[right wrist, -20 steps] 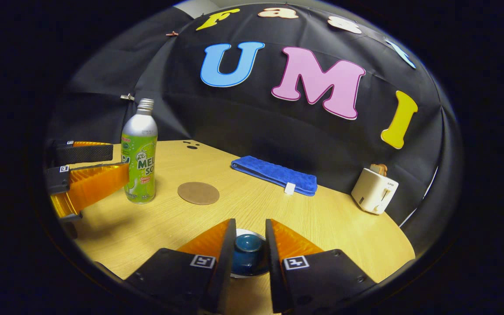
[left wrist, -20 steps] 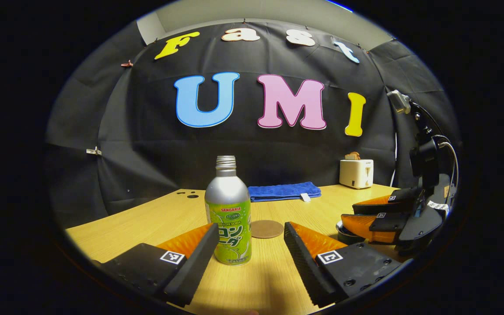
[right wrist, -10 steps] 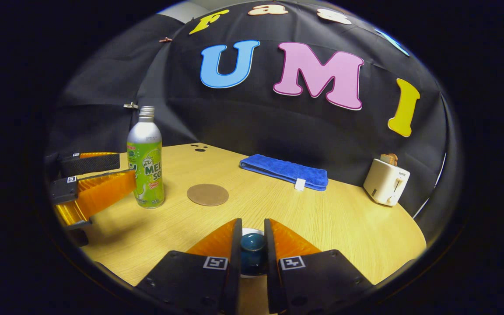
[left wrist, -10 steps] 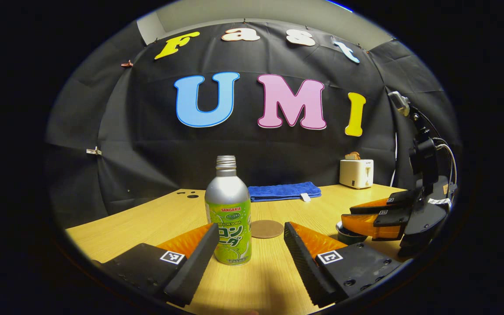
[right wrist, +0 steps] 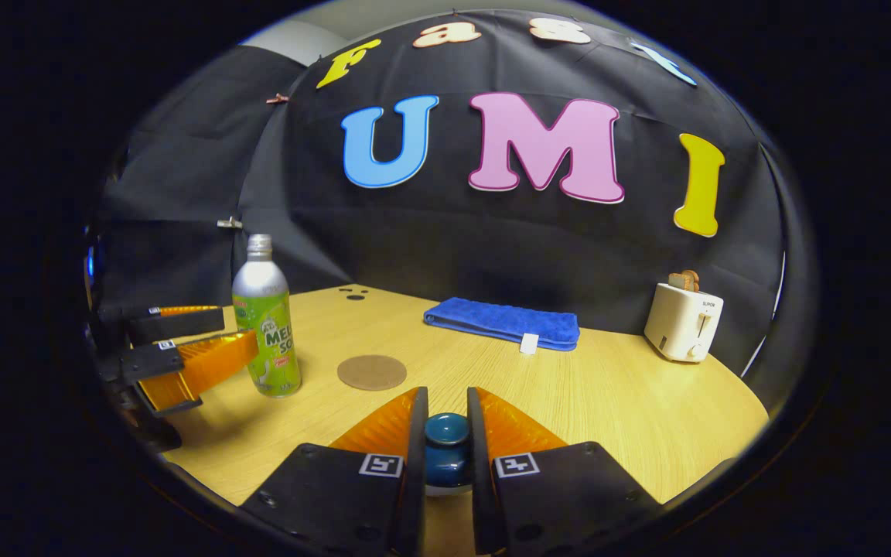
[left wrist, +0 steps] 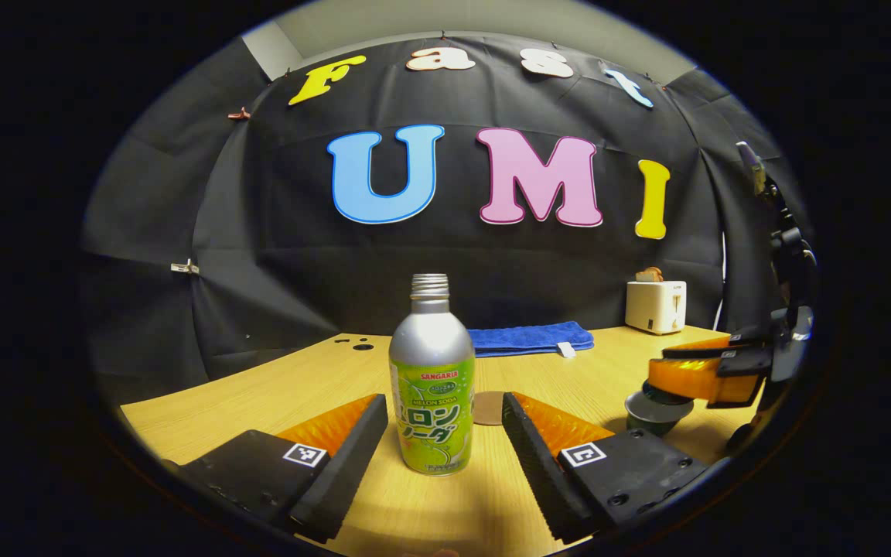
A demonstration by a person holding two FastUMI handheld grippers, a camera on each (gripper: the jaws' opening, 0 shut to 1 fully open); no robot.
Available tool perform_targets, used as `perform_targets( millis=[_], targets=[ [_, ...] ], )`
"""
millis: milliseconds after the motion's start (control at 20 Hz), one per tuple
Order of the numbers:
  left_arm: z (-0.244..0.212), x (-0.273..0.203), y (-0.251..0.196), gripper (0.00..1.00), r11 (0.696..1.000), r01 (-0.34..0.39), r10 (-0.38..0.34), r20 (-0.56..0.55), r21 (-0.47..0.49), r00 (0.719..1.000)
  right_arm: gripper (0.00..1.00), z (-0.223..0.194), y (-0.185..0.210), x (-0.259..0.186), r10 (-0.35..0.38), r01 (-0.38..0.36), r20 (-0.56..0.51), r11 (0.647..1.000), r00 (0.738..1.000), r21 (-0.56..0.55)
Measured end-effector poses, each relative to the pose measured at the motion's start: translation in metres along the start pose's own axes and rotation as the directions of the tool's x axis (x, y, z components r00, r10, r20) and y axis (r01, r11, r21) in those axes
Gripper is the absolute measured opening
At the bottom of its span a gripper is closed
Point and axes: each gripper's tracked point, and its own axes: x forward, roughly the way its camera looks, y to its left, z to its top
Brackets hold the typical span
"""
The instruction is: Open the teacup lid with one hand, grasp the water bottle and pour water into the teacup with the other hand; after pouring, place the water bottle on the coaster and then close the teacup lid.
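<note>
aluminium water bottle (left wrist: 431, 375) stands upright on the wooden table (left wrist: 275, 391), between the spread fingers of the left gripper (left wrist: 441, 433); neither finger touches it, so this gripper is open and empty. its cap is off and the threaded neck is bare. judged stiff, smooth and likely slippery on the printed sleeve, and its weight depends on a fill that cannot be seen. best hold is judged to be across the straight labelled body below the shoulder, squarely, since the tapered upper part could let it slide. the right gripper (right wrist: 445, 445) has its fingers closed on the rounded knob of the teacup lid (right wrist: 445, 449), both pressing it from either side. in the left gripper view this gripper appears off to the right, holding the lid above the dark teacup (left wrist: 649, 414), apparently lifted clear of it. lid and cup look ceramic: hard, glazed, breakable, and the small knob gives little purchase. the round coaster (right wrist: 371, 372) lies bare just ahead of the right gripper, and just beyond the bottle for the left one. lid removal appears done; the bottle grasp is not yet made.
</note>
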Motion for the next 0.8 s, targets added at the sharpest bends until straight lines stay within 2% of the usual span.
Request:
perform_targets(
  millis=[250,400,650,750,800],
  targets=[
    [0.0,0.026,0.003,0.94,1.0,0.017,-0.017,0.002,0.001,1.0,0.28,0.01,-0.039,-0.021,-0.05,0.047,0.053,0.997,0.997,0.055],
    [0.001,0.044,0.0,0.94,0.999,0.041,-0.041,0.004,0.003,0.999,0.28,-0.002,-0.067,-0.032,-0.096,0.092,0.05,0.993,0.994,0.076],
    [0.001,0.063,-0.001,0.94,0.999,0.046,-0.046,0.007,0.004,0.999,0.28,-0.02,-0.092,-0.038,-0.127,0.122,0.043,0.987,0.991,0.101],
    [0.0,0.066,0.0,0.9,0.999,0.037,-0.037,0.005,0.003,0.999,0.28,-0.016,-0.096,-0.04,-0.13,0.121,0.07,0.986,0.989,0.115],
    [0.001,0.067,0.0,0.84,0.999,0.036,-0.036,0.007,0.004,0.999,0.28,-0.013,-0.1,-0.039,-0.136,0.126,0.086,0.985,0.987,0.114]
  ],
)
